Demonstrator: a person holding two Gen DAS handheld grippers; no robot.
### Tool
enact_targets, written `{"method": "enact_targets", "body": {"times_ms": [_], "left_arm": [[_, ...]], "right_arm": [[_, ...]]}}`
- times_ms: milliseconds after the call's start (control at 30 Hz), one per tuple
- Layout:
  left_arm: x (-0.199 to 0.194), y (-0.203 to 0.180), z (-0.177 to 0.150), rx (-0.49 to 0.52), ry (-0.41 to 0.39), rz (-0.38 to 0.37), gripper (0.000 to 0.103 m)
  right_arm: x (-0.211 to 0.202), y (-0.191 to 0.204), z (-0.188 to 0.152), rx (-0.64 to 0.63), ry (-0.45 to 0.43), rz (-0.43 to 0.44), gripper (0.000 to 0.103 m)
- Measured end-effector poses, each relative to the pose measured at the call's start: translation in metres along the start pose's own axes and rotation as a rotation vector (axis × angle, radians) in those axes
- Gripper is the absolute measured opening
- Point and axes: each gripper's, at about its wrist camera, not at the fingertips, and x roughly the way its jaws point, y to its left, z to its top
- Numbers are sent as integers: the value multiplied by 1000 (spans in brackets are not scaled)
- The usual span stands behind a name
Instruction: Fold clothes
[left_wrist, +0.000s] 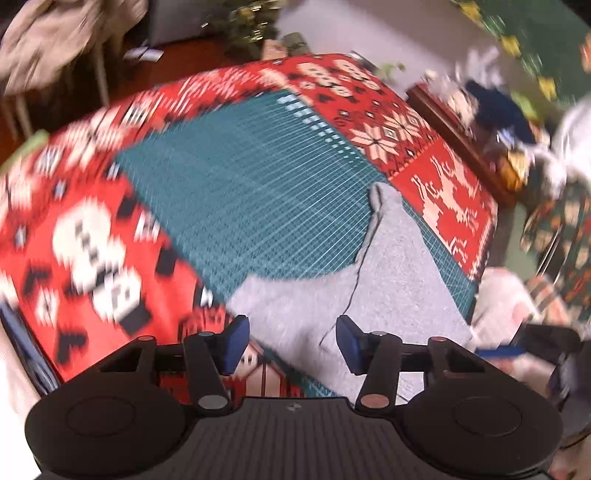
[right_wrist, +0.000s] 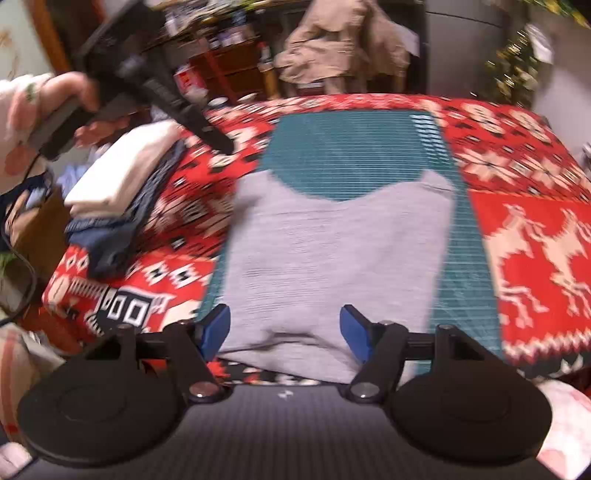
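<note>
Your left gripper (left_wrist: 291, 341) is held with its blue-padded fingers (left_wrist: 236, 343) spread wide and nothing between them. It hovers over the near edge of the grey garment (left_wrist: 388, 280), which lies flat on the teal cutting mat (left_wrist: 240, 192). In the left wrist view a narrow strap or corner of the garment points away from you along the mat's right side, and a thin dark thread crosses the fabric near the right pad.

Your right gripper (right_wrist: 284, 332) is likewise open wide and empty. Its pads frame the near hem of the grey garment (right_wrist: 332, 251), which the right wrist view shows spread on the cutting mat (right_wrist: 354, 147) with a curved cut-out at its far edge and two upper corners either side. The near hem hangs slightly over the front edge of the table.

The mat rests on a red patterned tablecloth (right_wrist: 535, 229) bearing white reindeer and snowflake motifs. On the cloth, well to the left of the mat, a stack of folded clothes (right_wrist: 118, 192) sits with a white item on top and dark blue items beneath.

In the right wrist view your left hand (right_wrist: 74, 96) grips the handle of the other gripper above that stack. Both views are motion-blurred, so fine fabric detail cannot be told
</note>
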Motion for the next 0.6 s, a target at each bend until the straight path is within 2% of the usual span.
{"method": "enact_targets", "body": {"times_ms": [133, 267, 400, 500, 600], "left_arm": [[7, 21, -18, -92, -9, -51, 45], [12, 37, -33, -200, -34, -116, 40], [16, 55, -45, -306, -76, -164, 35], [20, 68, -50, -379, -97, -204, 28], [24, 72, -51, -391, -104, -229, 28]], "right_arm": [[20, 32, -5, -81, 37, -10, 50], [36, 51, -13, -152, 57, -19, 45], [48, 60, -18, -175, 87, 5, 22], [56, 64, -21, -194, 112, -8, 22], [61, 64, -21, -190, 123, -15, 22]]}}
